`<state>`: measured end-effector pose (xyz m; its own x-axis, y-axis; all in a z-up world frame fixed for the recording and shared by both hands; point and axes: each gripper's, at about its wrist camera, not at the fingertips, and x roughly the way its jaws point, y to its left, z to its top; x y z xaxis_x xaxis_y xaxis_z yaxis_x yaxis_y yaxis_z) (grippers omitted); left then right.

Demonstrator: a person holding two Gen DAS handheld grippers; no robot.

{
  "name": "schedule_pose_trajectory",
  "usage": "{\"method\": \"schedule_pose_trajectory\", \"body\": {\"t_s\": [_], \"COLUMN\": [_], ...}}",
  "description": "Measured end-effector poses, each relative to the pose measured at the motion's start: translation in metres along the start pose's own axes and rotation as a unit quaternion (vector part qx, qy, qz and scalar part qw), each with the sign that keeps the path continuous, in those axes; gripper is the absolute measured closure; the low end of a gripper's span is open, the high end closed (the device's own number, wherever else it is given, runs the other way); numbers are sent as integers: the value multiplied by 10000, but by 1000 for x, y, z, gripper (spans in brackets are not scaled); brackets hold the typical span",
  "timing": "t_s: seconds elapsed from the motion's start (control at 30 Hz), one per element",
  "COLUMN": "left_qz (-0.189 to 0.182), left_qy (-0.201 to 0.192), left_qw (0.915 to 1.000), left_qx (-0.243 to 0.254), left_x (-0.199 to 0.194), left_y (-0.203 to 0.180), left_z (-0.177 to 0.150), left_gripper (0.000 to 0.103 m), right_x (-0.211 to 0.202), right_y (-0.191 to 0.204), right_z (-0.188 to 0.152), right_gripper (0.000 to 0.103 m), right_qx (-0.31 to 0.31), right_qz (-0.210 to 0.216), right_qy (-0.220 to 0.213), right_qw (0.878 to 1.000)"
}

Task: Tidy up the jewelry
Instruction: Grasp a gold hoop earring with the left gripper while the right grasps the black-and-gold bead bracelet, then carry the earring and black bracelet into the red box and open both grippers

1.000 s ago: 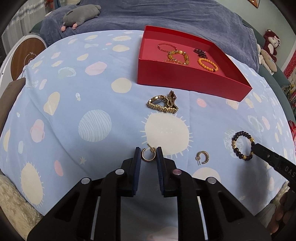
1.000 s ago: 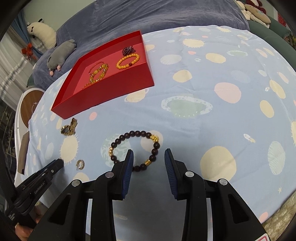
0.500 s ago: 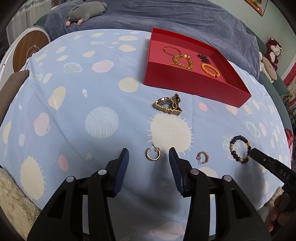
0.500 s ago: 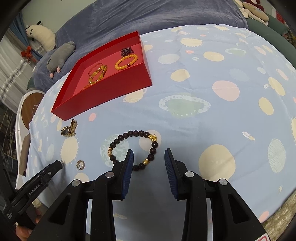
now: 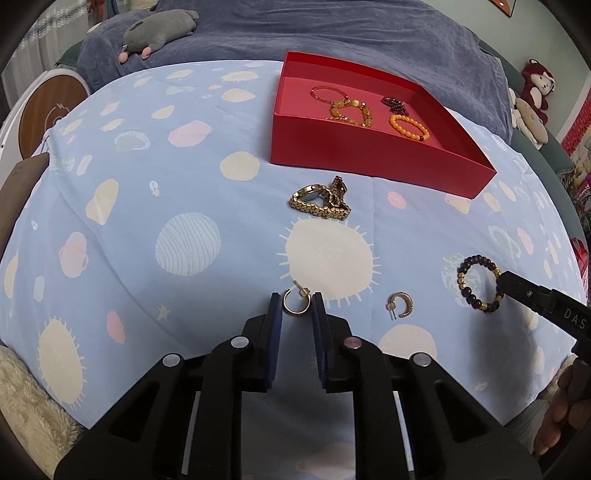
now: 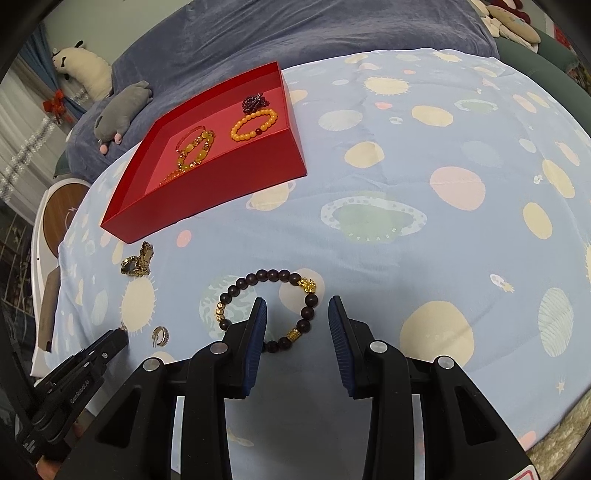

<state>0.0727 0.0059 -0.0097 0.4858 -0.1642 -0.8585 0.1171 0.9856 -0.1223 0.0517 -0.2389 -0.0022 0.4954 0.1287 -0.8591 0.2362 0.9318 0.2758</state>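
A gold hoop earring (image 5: 291,312) lies on the planet-print cloth between the blue pads of my left gripper (image 5: 296,296). Its jaws are closing and both pads touch the hoop's sides. Its twin earring (image 5: 402,304) lies to the right. A dark bead bracelet (image 6: 273,274) with gold charms lies under my right gripper (image 6: 297,301), which is open. The left finger stands inside the loop and the loop's right side lies between the pads, untouched. A gold watch (image 5: 319,201) lies in front of the red box (image 5: 369,162), which holds several bracelets.
A grey plush toy (image 5: 159,31) rests on the dark blue blanket behind the box. A round wooden-topped object (image 5: 48,110) stands off the left edge. More plush toys (image 5: 535,96) sit at the far right. A hand (image 5: 565,406) holds the right gripper.
The left jaws spread wide around the hoop earring half a second ago and have come back together on it. The right gripper and the bracelet have not moved.
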Motion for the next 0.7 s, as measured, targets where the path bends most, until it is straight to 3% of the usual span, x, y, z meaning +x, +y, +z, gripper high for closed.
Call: {"method": "schedule_pose_trajectory", "body": {"t_s": [0.37,0.47,0.7], "left_qz": [-78,-69,-85], "left_qy": [26,34,12], "left_qw": [10000,10000,9999], "left_qx": [-14,-39,-85], "left_x": [-1,0,-3], "left_y": [-5,-4,-3], "left_z": [3,4,6], "left_gripper": [87,87,87], "right_x": [14,17,2], "right_y": [9,9,9], "right_z": [8,9,9], "right_gripper": [72,95,95], "right_qx": [-277,-397,-365], "right_qz": [-104,-174,-65], "right_qy": [19,52,-115], "right_qw": [9996,9990,9992]}}
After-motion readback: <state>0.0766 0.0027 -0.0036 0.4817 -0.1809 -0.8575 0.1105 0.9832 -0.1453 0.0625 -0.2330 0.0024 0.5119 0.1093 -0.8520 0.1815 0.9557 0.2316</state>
